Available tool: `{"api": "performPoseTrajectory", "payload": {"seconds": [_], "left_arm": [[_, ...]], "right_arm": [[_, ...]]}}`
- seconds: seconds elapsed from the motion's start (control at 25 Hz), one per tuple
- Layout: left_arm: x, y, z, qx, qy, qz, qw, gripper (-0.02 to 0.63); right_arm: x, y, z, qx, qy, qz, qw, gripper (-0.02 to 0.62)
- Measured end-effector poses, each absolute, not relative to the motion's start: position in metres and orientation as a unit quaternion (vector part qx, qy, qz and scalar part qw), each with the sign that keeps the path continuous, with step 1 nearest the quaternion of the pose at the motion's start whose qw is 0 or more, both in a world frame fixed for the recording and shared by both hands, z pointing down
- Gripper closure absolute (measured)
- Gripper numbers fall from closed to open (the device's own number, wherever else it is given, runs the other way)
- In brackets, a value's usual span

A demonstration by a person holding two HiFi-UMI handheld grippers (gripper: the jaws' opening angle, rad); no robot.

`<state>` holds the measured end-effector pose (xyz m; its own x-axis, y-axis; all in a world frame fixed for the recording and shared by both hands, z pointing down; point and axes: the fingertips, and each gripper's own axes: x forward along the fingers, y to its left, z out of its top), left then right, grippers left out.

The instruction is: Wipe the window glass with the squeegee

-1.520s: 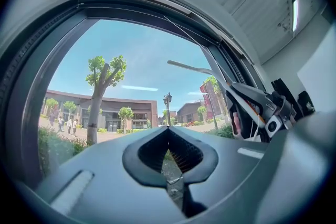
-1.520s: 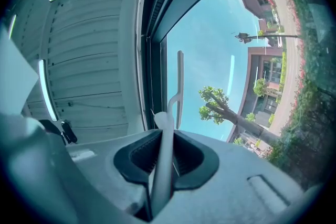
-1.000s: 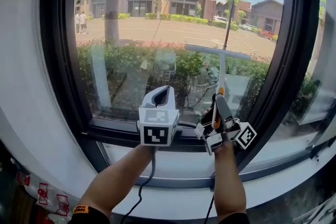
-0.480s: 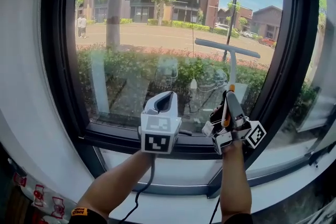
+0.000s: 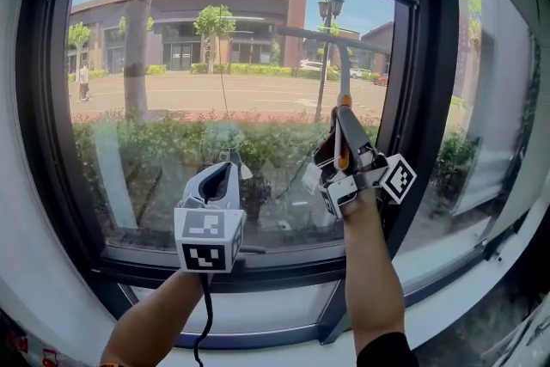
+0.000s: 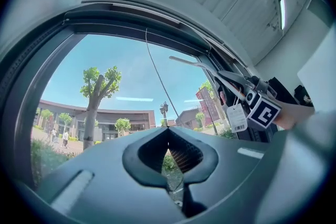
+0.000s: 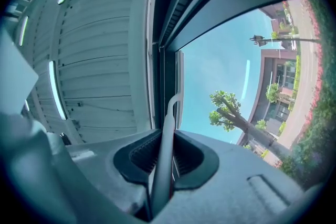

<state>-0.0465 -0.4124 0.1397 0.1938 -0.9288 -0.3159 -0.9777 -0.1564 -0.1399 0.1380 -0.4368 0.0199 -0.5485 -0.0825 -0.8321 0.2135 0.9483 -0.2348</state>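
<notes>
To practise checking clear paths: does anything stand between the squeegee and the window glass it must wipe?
Nothing visible blocks it. The right gripper holds the squeegee up at the glass, blade near the top right. Only a thin cord hangs down the pane further left; on which side is unclear.

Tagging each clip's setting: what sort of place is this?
Indoors at a big black-framed glass window, probably ground floor, facing a paved street: a green hedge just outside, a brown flat-roofed building and a black street lamp beyond.

left gripper (image 5: 221, 174): held low, upright, jaws together | right gripper (image 5: 341, 123): raised higher, tip leaning left, jaws clamped on squeegee (image 5: 345, 82) handle | left forearm (image 5: 153, 321), right forearm (image 5: 371, 275): stretched forward
</notes>
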Motion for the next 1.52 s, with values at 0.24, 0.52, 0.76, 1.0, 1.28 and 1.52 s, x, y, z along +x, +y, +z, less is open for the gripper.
{"api": "performPoseTrajectory", "payload": {"seconds": [0.24, 0.52, 0.76, 1.0, 1.28, 1.52], "left_arm": [[-0.057, -0.412, 0.119, -0.743, 0.641, 0.088, 0.17, 0.588], [-0.063, -0.407, 0.113, -0.735, 0.649, 0.093, 0.172, 0.588], [-0.068, -0.406, 0.116, -0.734, 0.652, 0.096, 0.167, 0.588], [-0.061, -0.404, 0.119, -0.739, 0.646, 0.098, 0.164, 0.589], [-0.047, -0.399, 0.135, -0.749, 0.638, 0.093, 0.153, 0.588], [-0.043, -0.392, 0.158, -0.757, 0.634, 0.086, 0.137, 0.588]], "right_arm": [[0.148, -0.441, -0.034, 0.033, 0.867, -0.137, 0.477, 0.551], [0.148, -0.444, -0.08, 0.033, 0.879, -0.131, 0.458, 0.551], [0.148, -0.449, -0.09, 0.032, 0.875, -0.138, 0.462, 0.551], [0.159, -0.457, -0.08, 0.023, 0.867, -0.154, 0.474, 0.551], [0.169, -0.455, -0.046, 0.022, 0.858, -0.178, 0.482, 0.551], [0.169, -0.449, 0.004, 0.018, 0.849, -0.204, 0.487, 0.551]]}}
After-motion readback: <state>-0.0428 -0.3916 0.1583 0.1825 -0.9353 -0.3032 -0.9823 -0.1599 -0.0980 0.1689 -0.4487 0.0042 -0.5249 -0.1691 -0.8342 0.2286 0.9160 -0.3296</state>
